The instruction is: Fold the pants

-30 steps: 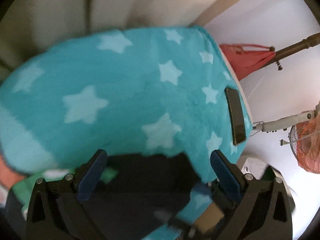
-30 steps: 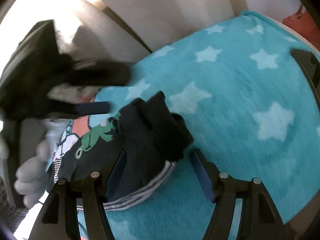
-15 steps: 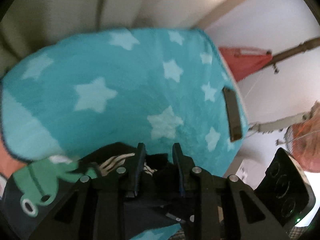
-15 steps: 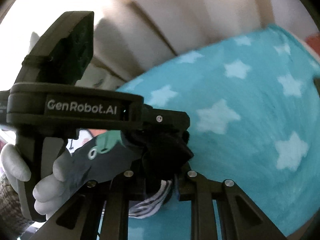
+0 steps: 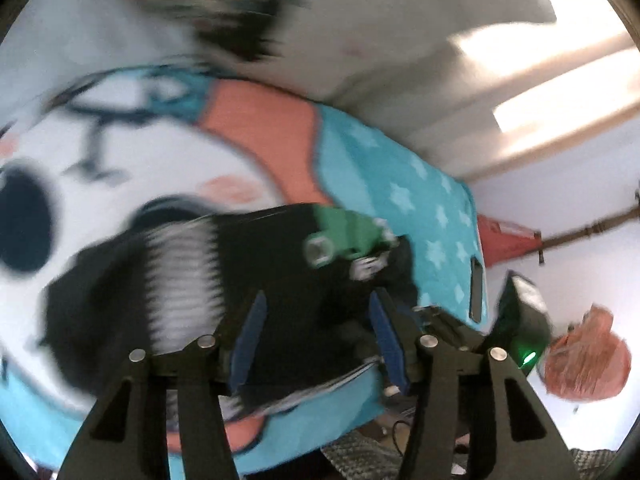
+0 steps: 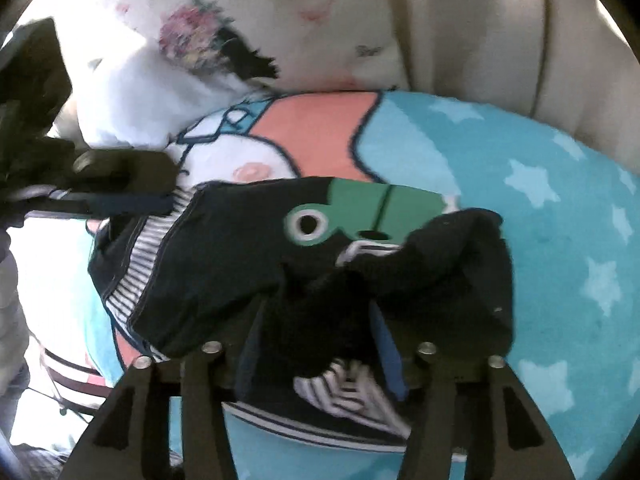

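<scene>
The dark pants (image 6: 248, 248) with a green frog print (image 6: 360, 208) and striped lining lie bunched on a teal star blanket (image 6: 560, 240). My right gripper (image 6: 316, 340) is open, its jaws on either side of a raised fold of the dark cloth. My left gripper (image 5: 318, 336) is open above the pants (image 5: 300, 280), which show blurred in the left wrist view. The left gripper also shows in the right wrist view (image 6: 120, 184) at the pants' far left striped edge.
A cream padded backrest (image 6: 480, 40) stands behind the blanket. A white pillow with a flower print (image 6: 192, 48) lies at the back left. A dark flat device (image 5: 476, 288) lies near the blanket's right edge. A red bag (image 5: 508, 240) and an orange fan (image 5: 584, 356) stand beyond.
Both grippers were shut on the dark cloth half a second ago and are now open. The left view has swung back and to the left; the pants lie spread wider on the blanket.
</scene>
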